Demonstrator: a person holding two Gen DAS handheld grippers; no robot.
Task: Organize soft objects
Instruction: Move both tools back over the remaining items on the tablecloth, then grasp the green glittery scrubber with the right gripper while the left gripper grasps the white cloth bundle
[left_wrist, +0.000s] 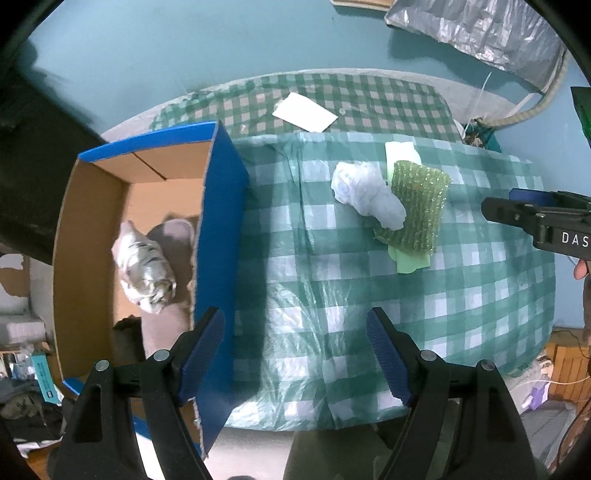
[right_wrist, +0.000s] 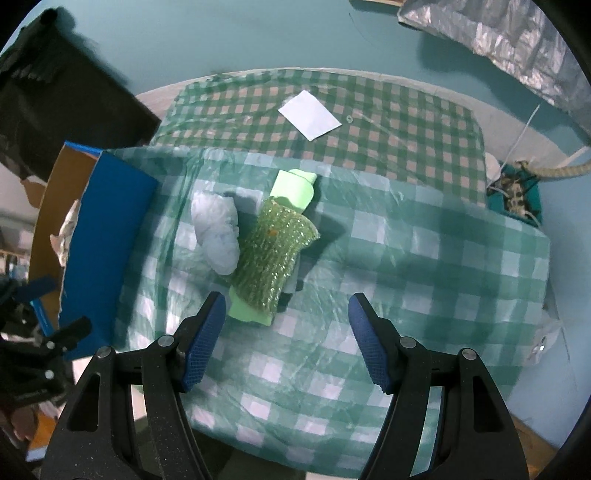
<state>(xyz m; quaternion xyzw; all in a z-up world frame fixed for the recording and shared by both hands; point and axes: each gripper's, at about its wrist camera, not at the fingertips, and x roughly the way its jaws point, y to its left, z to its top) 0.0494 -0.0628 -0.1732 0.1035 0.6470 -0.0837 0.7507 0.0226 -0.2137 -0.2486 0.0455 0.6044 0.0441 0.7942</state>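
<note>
A green glittery scrub pad lies on a light green foam sheet on the checked table. A crumpled white plastic wad rests against the pad's left side. A blue cardboard box stands at the left, holding a grey-white striped soft toy and a grey cloth. My left gripper is open and empty beside the box wall. My right gripper is open and empty, just short of the pad; it also shows in the left wrist view.
A white card lies on the darker checked cloth at the back. A silver foil bag hangs at the upper right. Clutter lies on the floor at the left. The table edge runs along the right.
</note>
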